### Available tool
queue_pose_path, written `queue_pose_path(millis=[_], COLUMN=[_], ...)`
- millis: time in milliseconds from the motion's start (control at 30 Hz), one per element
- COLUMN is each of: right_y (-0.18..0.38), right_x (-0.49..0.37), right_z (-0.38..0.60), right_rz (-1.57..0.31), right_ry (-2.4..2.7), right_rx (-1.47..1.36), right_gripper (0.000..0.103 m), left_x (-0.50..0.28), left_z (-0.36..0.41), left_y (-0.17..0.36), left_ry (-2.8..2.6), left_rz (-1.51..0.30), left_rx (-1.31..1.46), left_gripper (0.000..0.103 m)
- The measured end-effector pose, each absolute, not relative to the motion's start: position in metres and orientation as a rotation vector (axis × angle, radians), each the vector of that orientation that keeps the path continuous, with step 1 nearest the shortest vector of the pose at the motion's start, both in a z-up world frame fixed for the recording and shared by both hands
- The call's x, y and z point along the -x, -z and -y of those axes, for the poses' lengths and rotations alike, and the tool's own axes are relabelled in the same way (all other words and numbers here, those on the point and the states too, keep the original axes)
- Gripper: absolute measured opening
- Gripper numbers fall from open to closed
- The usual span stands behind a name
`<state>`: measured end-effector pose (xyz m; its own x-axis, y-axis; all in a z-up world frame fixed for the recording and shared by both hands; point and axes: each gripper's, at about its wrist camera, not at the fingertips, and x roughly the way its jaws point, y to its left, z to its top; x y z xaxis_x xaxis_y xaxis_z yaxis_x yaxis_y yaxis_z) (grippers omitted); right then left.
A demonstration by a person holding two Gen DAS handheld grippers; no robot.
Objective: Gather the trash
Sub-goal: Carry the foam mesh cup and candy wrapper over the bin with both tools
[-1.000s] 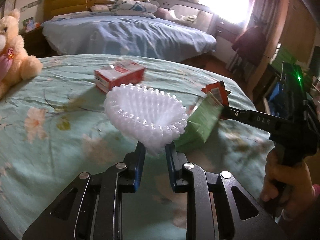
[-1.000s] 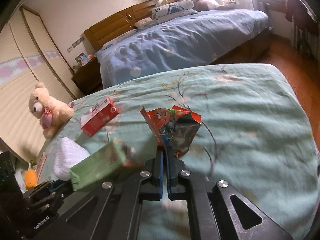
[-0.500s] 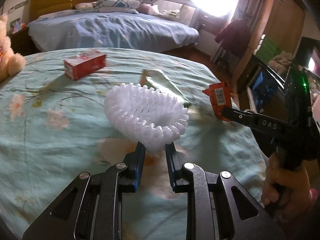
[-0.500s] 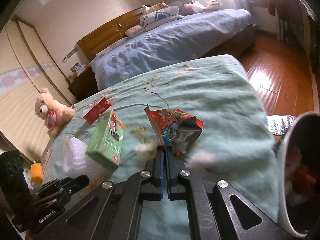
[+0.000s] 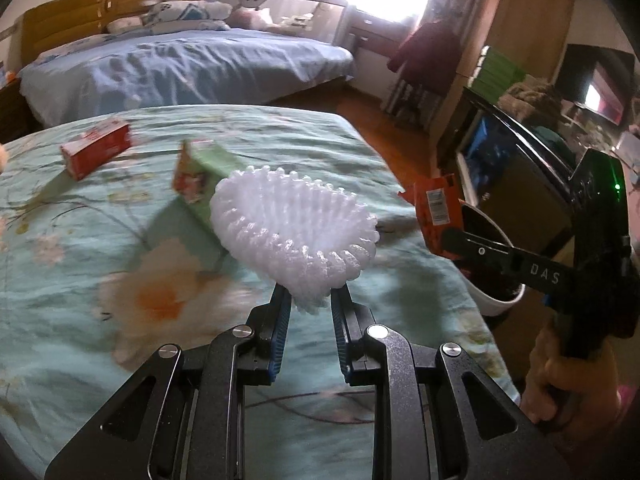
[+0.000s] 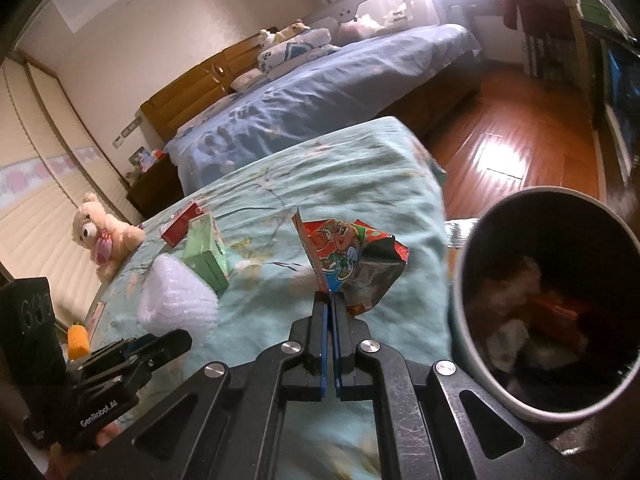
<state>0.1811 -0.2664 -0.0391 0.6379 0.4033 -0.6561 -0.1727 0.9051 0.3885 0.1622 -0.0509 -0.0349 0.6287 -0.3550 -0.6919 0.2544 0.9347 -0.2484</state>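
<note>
Both grippers are loaded and heading for the bin: the left gripper is pinching the bottom edge of a white foam fruit net, and the right gripper has its fingers pressed together on the corner of a crumpled red snack wrapper, held up above the bed's teal floral cover just short of the trash bin. The bin stands off the bed's right edge, already with some rubbish inside. Still lying near the far left of the bed are a green carton and a red carton, so I'd say the job is only partly done. Main risk as I see it: the wrapper is held by one thin corner, so it could slip out or flutter and land on the floor beside the rim. The foam net is squishy and wide (it looks nearly as broad as the bin mouth from here), so it could catch the rim and bounce off. Readable text: "DAS" on the right tool's finger, "GenRobot.AI" on the left tool's body. The wrapper's print shows a cartoon figure and a barcode, too small to read.
</note>
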Motion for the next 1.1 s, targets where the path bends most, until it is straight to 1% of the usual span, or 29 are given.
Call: queue_pose_path(millis=[400, 1100], right_y=[0.045, 0.051], right_x=[-0.157, -0.136], right_z=[0.315, 0.379], right_rz=[-0.808, -0.790], right_ry=[-0.258, -0.161], right_rx=[-0.343, -0.405], right_gripper=[0.001, 0.002], left_x=[-0.157, -0.161], left_z=[0.103, 0.171], left_y=[0.032, 0.030], left_ry=[0.432, 0.524], left_rz=[-0.831, -0.838], left_rx=[0.073, -0.021], left_gripper=[0.020, 0.020])
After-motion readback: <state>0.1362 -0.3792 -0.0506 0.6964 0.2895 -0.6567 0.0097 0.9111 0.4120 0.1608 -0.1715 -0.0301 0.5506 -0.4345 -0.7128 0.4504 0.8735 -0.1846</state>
